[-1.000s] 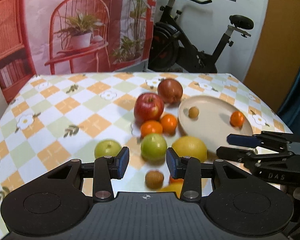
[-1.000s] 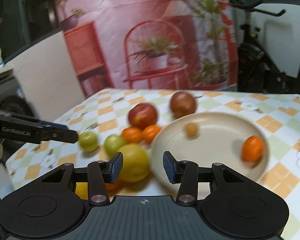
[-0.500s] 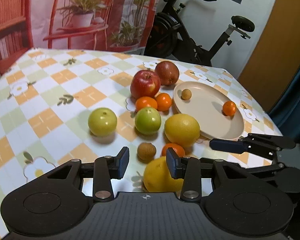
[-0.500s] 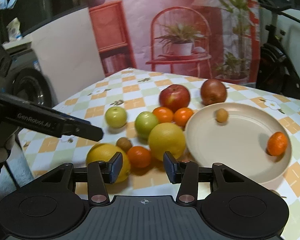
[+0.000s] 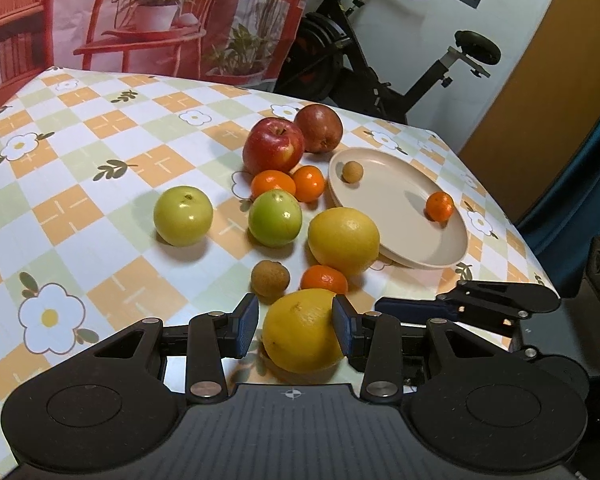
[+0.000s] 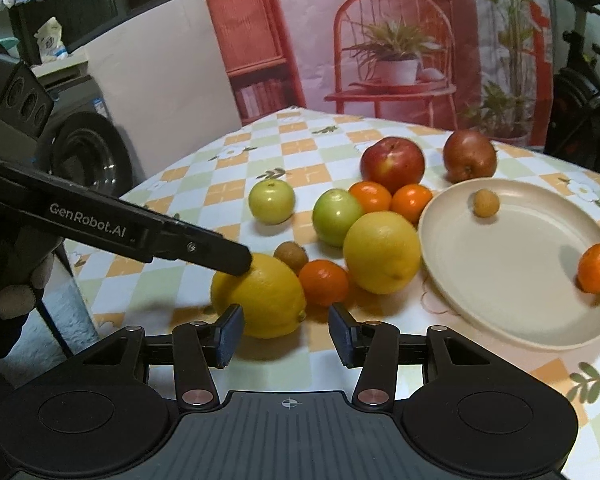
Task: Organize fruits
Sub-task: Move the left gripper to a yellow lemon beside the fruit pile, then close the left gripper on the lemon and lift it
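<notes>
Left wrist view: the left claw [image 5: 294, 322] stands partly open around the near lemon [image 5: 301, 330]. Its right pad touches the lemon's side, while a narrow gap shows at the left pad, so the fruit sits on the table [image 5: 100, 160] between the fingers without being clamped. In the right wrist view, one left finger [image 6: 236, 258] rests against the top of that same lemon [image 6: 260, 296].

The right claw [image 6: 286, 334] is wide open and holds nothing; the near lemon lies just ahead of its left pad.

Just beyond the near lemon lie a small brown fruit [image 5: 270, 279] and a mandarin [image 5: 323, 280], side by side. Behind them sits a second large lemon [image 5: 343, 240], touching the rim of the beige plate [image 5: 399, 224]. Left of it are two green apples [image 5: 275, 218], one of them set apart. Farther back, two more mandarins [image 5: 288, 184] lie close together in front of a red apple [image 5: 273, 146] and a darker red apple [image 5: 319, 128].

The plate holds one small brown fruit [image 5: 352, 171] near its far edge and one mandarin [image 5: 439, 207] on its right side.
</notes>
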Tool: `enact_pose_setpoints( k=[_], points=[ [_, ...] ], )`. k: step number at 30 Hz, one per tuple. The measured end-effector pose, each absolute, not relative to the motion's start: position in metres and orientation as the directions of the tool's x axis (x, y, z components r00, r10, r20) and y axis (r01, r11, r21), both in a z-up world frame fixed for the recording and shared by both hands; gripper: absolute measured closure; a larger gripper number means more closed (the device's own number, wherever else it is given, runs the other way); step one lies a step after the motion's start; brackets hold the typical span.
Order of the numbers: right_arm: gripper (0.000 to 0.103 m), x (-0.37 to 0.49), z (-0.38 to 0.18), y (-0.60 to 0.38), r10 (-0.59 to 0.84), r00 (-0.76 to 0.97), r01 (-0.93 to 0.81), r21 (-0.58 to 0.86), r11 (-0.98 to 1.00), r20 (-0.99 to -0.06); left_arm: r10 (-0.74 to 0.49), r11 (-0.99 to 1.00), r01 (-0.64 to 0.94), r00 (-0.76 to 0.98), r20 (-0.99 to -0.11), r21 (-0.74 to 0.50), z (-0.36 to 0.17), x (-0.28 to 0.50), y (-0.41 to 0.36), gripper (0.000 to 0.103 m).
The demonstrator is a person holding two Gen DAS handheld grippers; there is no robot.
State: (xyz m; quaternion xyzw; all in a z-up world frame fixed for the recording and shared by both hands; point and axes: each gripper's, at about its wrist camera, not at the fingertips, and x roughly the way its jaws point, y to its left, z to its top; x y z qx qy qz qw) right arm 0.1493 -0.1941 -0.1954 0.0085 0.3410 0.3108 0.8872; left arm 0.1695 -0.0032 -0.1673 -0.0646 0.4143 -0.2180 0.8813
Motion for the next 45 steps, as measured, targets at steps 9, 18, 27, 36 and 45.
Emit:
enact_pose_setpoints(
  k=[9,18,27,36,45],
  points=[
    [0.057,0.155,-0.206,-0.191,0.591,0.529,-0.563,0.269,0.782,-0.61,-0.483,0.873,0.356,0.531,-0.697,-0.334,-0.173,0.171,-0.005,0.063],
    [0.053,0.162,-0.218,-0.189,0.622,0.505,-0.576,0.302,0.759,-0.599,-0.499,0.865,0.349,0.525,-0.69,-0.36,-0.175,0.174,-0.002,0.063],
    [0.054,0.164,-0.219,-0.185,0.641,0.493,-0.582,0.325,0.745,-0.588,-0.498,0.866,0.344,0.519,-0.695,-0.363,-0.175,0.177,-0.002,0.063],
    [0.054,0.157,-0.208,-0.204,0.652,0.545,-0.551,0.361,0.752,-0.526,-0.505,0.86,0.38,0.534,-0.678,-0.341,-0.156,0.176,-0.016,0.063],
    [0.054,0.155,-0.18,-0.241,0.617,0.648,-0.506,0.354,0.787,-0.446,-0.539,0.833,0.462,0.55,-0.638,-0.305,-0.121,0.186,-0.056,0.063]
  ],
)
